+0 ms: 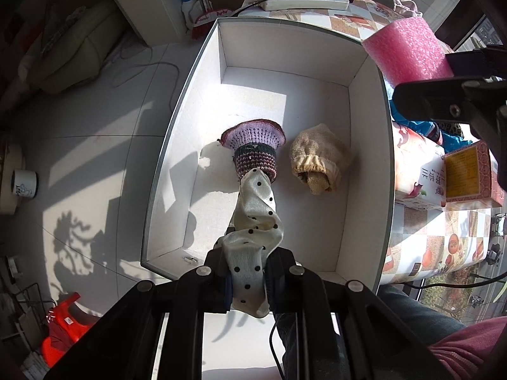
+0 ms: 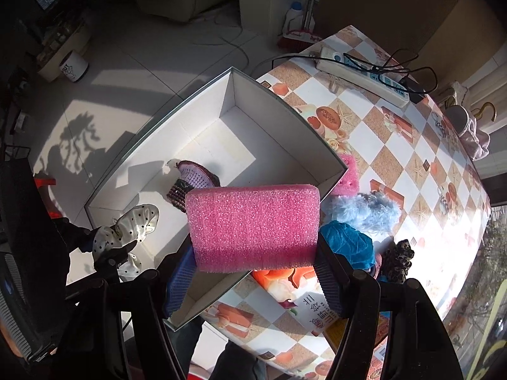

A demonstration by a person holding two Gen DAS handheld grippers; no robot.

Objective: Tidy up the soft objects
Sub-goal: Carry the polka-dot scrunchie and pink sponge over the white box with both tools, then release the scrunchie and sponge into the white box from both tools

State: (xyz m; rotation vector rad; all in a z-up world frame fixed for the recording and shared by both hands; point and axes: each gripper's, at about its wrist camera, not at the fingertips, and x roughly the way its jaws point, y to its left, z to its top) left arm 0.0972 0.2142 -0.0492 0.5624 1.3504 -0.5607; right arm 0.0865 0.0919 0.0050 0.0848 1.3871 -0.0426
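Pink foam block (image 2: pixel 253 226) pinched in right tongs (image 2: pixel 253 272), hiding box (image 2: pixel 285 145) interior | left tongs (image 1: pixel 245 280) pinching dotted sock (image 1: pixel 253 221)

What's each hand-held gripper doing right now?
Left hand-held gripper: shut on the polka-dot cloth.
Right hand-held gripper: shut on the pink foam block.

Large Chinese characters, seen sideways and not clearly readable, stood on a white packet (image 1: pixel 421 171) with a red pepper picture, fine print on an orange-yellow box (image 1: pixel 469 171) was too small to read, dark lettering on a white cup (image 1: pixel 24 184) on the floor was blurred.
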